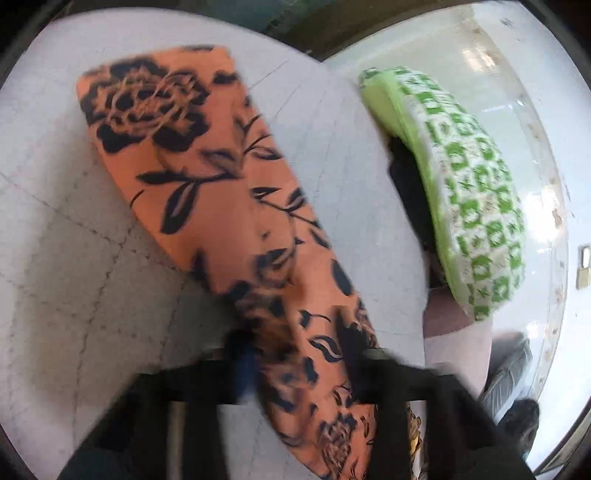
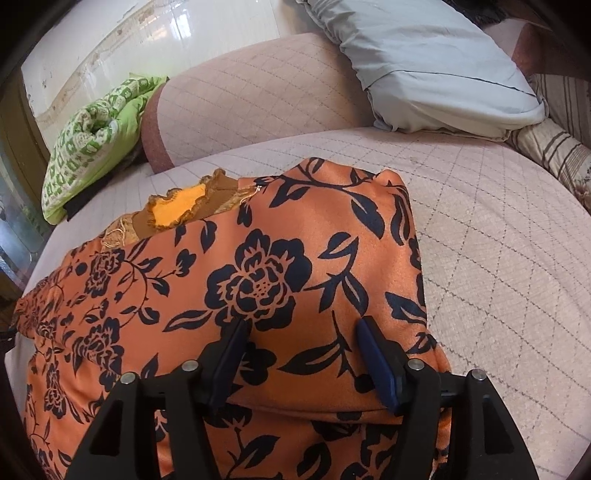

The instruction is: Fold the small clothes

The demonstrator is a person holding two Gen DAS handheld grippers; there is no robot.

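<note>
Orange floral garment (image 2: pixel 280 280) lies under the spread right gripper (image 2: pixel 303 354); left gripper (image 1: pixel 295 373) blurred, grip unclear.

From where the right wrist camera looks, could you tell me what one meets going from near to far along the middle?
right gripper → orange floral garment → quilted pink mattress → pink bolster → white tiled wall

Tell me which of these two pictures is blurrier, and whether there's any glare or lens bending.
Left wrist view: clearly blurrier, motion smear on the orange floral garment and the left hand-held gripper; bright glare on the glossy floor. Right wrist view: sharp, the right hand-held gripper and the floral print are crisp, in soft even light. Both views: fisheye bending, with the quilted bed cover bulging and dark corners.
</note>
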